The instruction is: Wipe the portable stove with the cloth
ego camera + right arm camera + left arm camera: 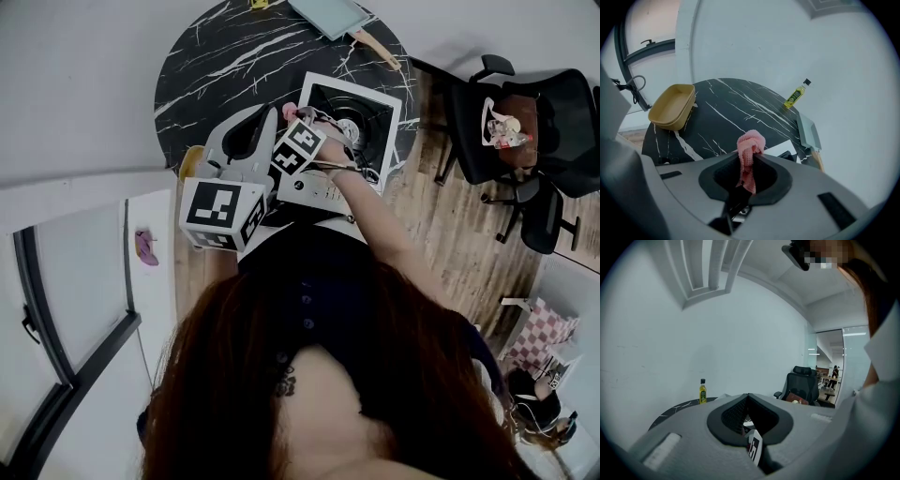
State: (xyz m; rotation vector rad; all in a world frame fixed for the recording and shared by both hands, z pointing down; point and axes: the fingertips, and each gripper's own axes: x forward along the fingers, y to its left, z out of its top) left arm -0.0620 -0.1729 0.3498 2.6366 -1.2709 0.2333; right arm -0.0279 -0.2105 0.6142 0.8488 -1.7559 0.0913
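Head view: steep look down on a round black marble table [202,66], both grippers bunched at the near edge.
Yellow bowl [670,108]: left rim of the table, well apart from the action, so it's out of the wiping path.
Left gripper [748,395]: jaws closed tip to tip with nothing in them. It's held just beside the other gripper and looks like the spare hand for now.
Oil bottle [702,392]: upright at the far edge by the wall, nowhere near the job.
Cloth [750,145]: pink, knitted, bunched into a wad that pokes out past the jaw tips. Makes sense, since that wad is the bit that does the wiping.
Right gripper [749,158]: clamped tight on the cloth and pointed down toward the table.
Stove [375,108]: white body, black top, near edge of the table in front of the person. The cloth sits at its left edge, but I can't tell if it's touching.
Pan [328,14]: grey-green with a wooden handle, at the back, well apart from the stove.
My guess: the wipe is only just getting going, with most of the top left to cover.
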